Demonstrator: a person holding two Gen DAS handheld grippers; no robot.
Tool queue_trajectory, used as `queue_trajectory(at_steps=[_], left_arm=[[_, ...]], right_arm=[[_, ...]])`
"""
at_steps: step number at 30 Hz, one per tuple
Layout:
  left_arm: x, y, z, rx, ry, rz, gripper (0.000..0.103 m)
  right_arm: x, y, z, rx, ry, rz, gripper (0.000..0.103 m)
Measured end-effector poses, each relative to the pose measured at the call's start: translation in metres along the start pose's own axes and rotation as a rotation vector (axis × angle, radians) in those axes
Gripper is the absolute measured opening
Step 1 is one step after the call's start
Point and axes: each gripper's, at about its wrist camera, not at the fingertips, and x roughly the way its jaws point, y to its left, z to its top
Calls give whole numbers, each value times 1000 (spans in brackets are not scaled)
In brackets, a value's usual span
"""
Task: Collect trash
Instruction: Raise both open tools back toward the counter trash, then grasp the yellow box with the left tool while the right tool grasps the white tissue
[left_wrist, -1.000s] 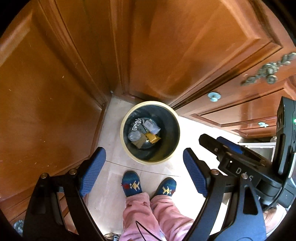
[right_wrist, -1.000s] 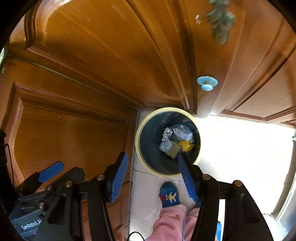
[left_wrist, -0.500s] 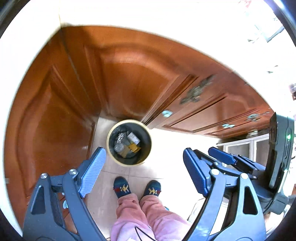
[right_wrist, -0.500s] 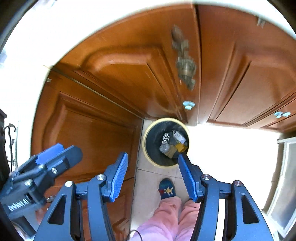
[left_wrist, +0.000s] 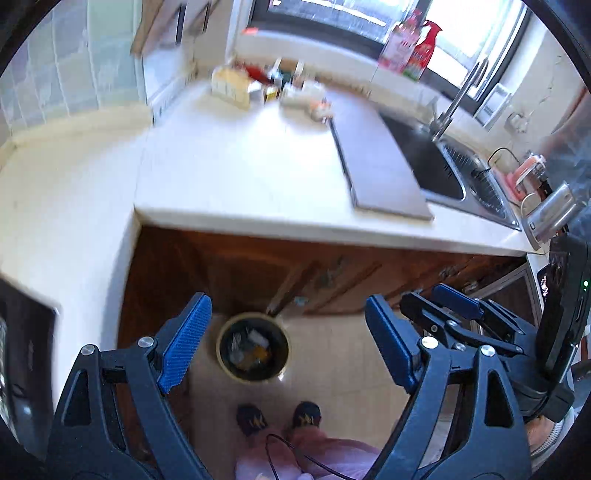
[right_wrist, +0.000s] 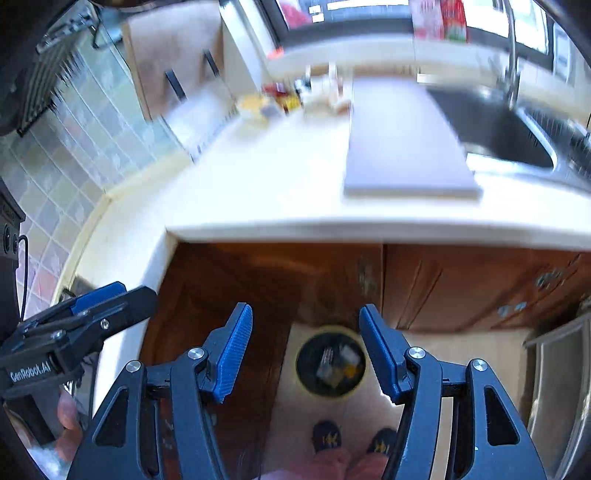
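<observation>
Since a second ago you have lifted both tongs well up from the bin, so the white bench (left_wrist: 240, 173) now fills the upper view. On your left, the left tongs (left_wrist: 284, 347) stand wide apart with nothing between them. Below, on the tiled floor by the wooden cabinets (right_wrist: 461, 288), the bin (left_wrist: 253, 346) holds the collected trash (left_wrist: 248, 347), just ahead of your slippers (left_wrist: 279, 415). On your right, the right tongs (right_wrist: 306, 350) are opening, empty, with the grey board (right_wrist: 402, 147) and sink (right_wrist: 495, 125) above.
</observation>
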Motion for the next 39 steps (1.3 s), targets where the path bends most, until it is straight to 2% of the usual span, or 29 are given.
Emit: queue_trajectory(at_steps=[5, 10, 15, 18, 22, 26, 29, 33, 39], left_arm=[[-33, -5, 37, 49, -79, 8, 83], [-57, -8, 75, 75, -147, 40, 83], [-57, -7, 113, 57, -158, 25, 83], [-51, -9, 132, 58, -170, 32, 83], [-33, -11, 161, 45, -170, 52, 83], [-1, -9, 194, 29, -149, 86, 83], [31, -7, 222, 0, -127, 125, 83], [83, 0, 267, -68, -66, 151, 83], [163, 18, 322, -157, 3, 217, 83]], right_arm=[[-37, 19, 27, -15, -120, -21, 67], [-64, 34, 56, -23, -189, -32, 67], [-82, 41, 91, -38, -233, -41, 69], [-87, 37, 123, -47, -261, -43, 74], [-80, 26, 169, -72, -269, -28, 74], [-52, 9, 222, -103, -253, 0, 74], [-17, -6, 266, -134, -214, 31, 74], [43, -21, 325, -178, -139, 74, 74], [142, -37, 393, -252, -30, 87, 74]])
